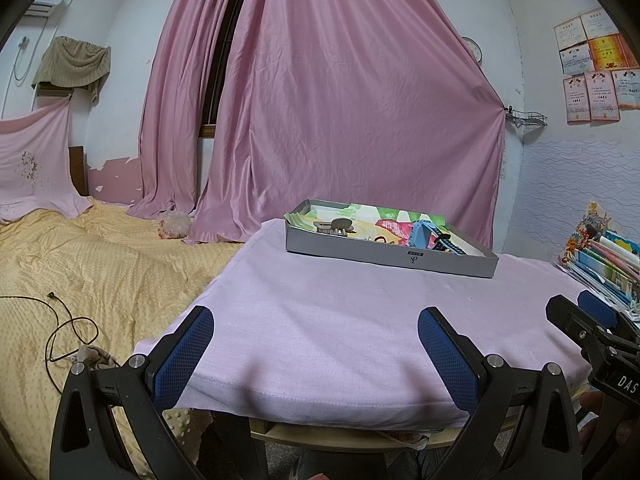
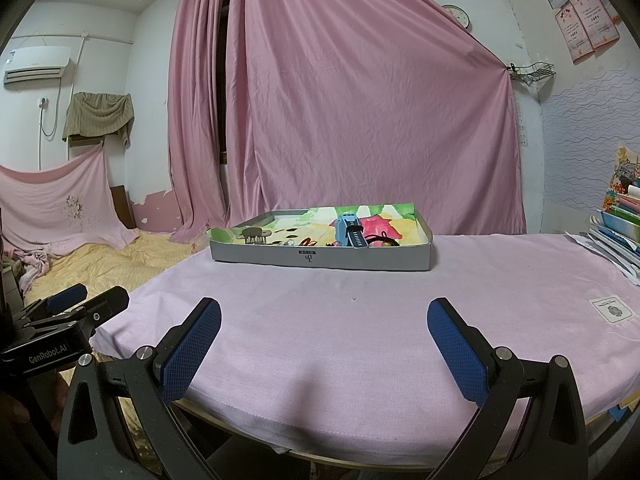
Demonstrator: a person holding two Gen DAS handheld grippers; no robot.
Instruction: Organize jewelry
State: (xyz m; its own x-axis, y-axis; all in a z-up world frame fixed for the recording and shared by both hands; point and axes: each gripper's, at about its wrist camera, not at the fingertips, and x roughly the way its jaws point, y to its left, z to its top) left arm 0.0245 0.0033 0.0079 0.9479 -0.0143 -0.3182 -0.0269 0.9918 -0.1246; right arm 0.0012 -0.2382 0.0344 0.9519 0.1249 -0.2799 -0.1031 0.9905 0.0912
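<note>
The left claw [image 1: 316, 326] is held wide open with nothing between its blue pads, above the near edge of the table [image 1: 340, 320], which is draped in a pink cloth. The right claw [image 2: 324, 320] is likewise spread wide and empty over the same near edge. Well beyond both claws, toward the table's far side, a shallow grey box [image 2: 320, 258] is set flat on the cloth. Inside the box, a beige hair clip [image 2: 255, 235] is seen at its left end, a blue watch [image 2: 349, 231] near its middle, and small dark pieces just right of the watch. Behind the table, a pink curtain [image 2: 360, 120] is hung.
</note>
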